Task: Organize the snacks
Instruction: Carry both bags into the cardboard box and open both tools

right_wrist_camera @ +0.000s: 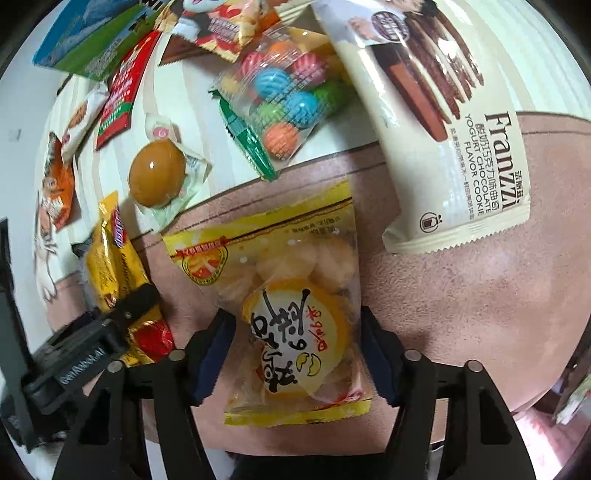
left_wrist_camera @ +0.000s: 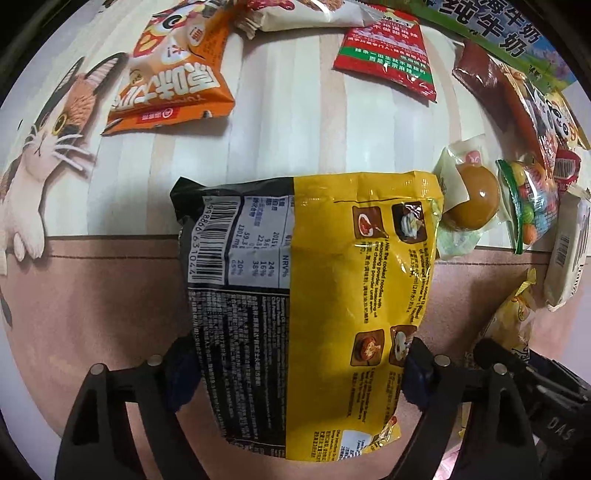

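Observation:
My left gripper (left_wrist_camera: 299, 373) is shut on a yellow and black noodle packet (left_wrist_camera: 314, 277), its blue pads pressing both long edges; the packet hangs above the pink mat (left_wrist_camera: 92, 295) with its printed back facing the camera. In the right wrist view this packet (right_wrist_camera: 110, 266) shows edge-on at the lower left, in the black left gripper (right_wrist_camera: 103, 332). My right gripper (right_wrist_camera: 299, 354) points down over a clear yellow bag of round puffs (right_wrist_camera: 295, 295) that lies on the mat (right_wrist_camera: 461, 295). Both pads touch the bag's sides.
Loose snacks lie beyond the mat's edge: an orange bag (left_wrist_camera: 173, 81), a red packet (left_wrist_camera: 388, 51), a wrapped brown egg (right_wrist_camera: 159, 173), a bag of coloured candy balls (right_wrist_camera: 280, 103) and a Franzzi cookie pack (right_wrist_camera: 443, 129). A milk carton (left_wrist_camera: 498, 29) stands at the back.

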Demonstrator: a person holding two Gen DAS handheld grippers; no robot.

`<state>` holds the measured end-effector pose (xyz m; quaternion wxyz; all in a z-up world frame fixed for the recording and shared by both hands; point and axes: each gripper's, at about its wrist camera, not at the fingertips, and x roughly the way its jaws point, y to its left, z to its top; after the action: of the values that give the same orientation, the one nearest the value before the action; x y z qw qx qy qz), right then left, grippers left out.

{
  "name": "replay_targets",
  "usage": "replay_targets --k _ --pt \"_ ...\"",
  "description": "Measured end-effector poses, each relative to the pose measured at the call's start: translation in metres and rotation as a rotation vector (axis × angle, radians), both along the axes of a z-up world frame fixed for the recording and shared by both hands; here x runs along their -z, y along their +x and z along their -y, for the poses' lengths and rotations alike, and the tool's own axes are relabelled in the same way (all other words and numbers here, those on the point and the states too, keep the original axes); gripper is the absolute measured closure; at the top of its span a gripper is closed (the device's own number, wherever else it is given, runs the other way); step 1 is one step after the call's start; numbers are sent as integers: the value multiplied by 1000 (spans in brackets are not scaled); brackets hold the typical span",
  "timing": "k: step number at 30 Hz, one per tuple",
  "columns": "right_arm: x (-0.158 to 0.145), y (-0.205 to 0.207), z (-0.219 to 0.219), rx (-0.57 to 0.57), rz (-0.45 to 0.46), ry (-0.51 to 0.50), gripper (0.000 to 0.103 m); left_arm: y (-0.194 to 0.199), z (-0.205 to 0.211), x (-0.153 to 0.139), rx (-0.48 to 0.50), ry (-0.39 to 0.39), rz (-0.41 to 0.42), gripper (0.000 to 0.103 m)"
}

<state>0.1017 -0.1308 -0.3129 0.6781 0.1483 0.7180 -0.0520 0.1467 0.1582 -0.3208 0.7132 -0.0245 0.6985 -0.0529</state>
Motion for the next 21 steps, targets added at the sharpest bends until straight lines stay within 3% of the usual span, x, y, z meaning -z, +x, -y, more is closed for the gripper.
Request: replay_targets --k 9,15,21 --pt "-2 -6 2 -94 26 -9 53 -4 0 -3 -68 26 5 18" --pt "-20 -9 12 -132 50 70 59 -28 12 -51 -67 56 70 18" --pt "-59 0 41 -150 112 135 60 -43 27 -106 -60 39 133 18"
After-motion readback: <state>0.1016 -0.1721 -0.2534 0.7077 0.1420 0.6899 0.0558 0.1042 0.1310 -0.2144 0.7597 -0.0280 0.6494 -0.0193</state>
